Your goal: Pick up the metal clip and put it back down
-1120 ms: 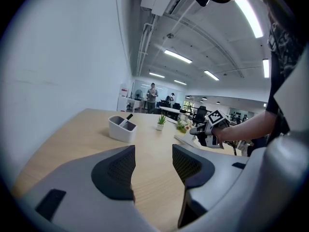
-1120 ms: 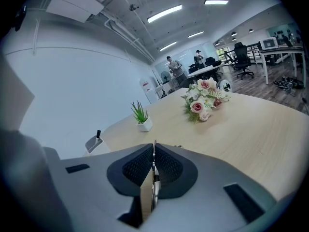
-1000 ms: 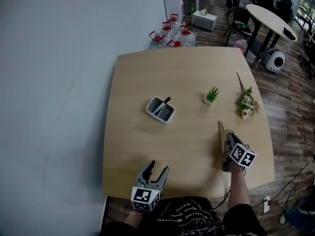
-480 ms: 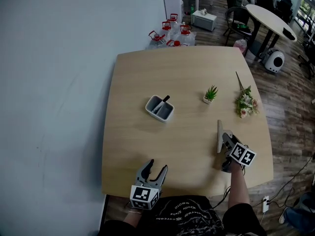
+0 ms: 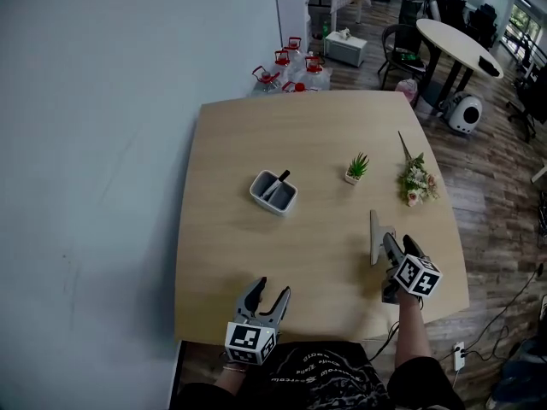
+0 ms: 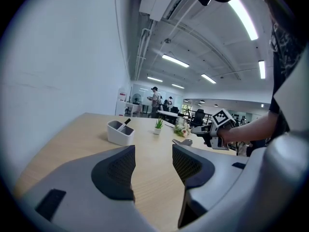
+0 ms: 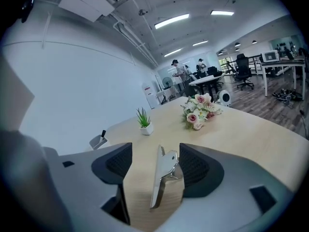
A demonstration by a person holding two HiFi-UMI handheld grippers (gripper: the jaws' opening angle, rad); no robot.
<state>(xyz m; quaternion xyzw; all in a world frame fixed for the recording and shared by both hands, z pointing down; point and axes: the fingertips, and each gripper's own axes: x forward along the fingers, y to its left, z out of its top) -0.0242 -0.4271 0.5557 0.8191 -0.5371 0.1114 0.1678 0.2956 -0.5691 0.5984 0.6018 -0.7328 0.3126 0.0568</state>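
Note:
The metal clip (image 5: pixel 374 237) (image 7: pixel 164 175) stands on edge on the wooden table (image 5: pixel 308 131), near the front right. My right gripper (image 5: pixel 396 244) (image 7: pixel 153 170) is around it and its jaws are opening. The clip sits between the pads, close against the right pad (image 7: pixel 193 170) and clear of the left one. My left gripper (image 5: pixel 267 297) (image 6: pixel 153 166) hovers open and empty at the table's front edge, left of centre. From the left gripper view I also see the clip (image 6: pixel 183 141) and the right gripper (image 6: pixel 212 132) off to the right.
A white holder (image 5: pixel 273 192) with a black pen stands mid-table. A small potted plant (image 5: pixel 355 168) and a flower bunch (image 5: pixel 414 182) lie at the right. Water jugs (image 5: pixel 291 62) stand on the floor beyond the far edge. A round table (image 5: pixel 457 45) is at the back right.
The right gripper's jaws have spread apart from the clip, which now rests on the table. The left gripper has stayed where it was.

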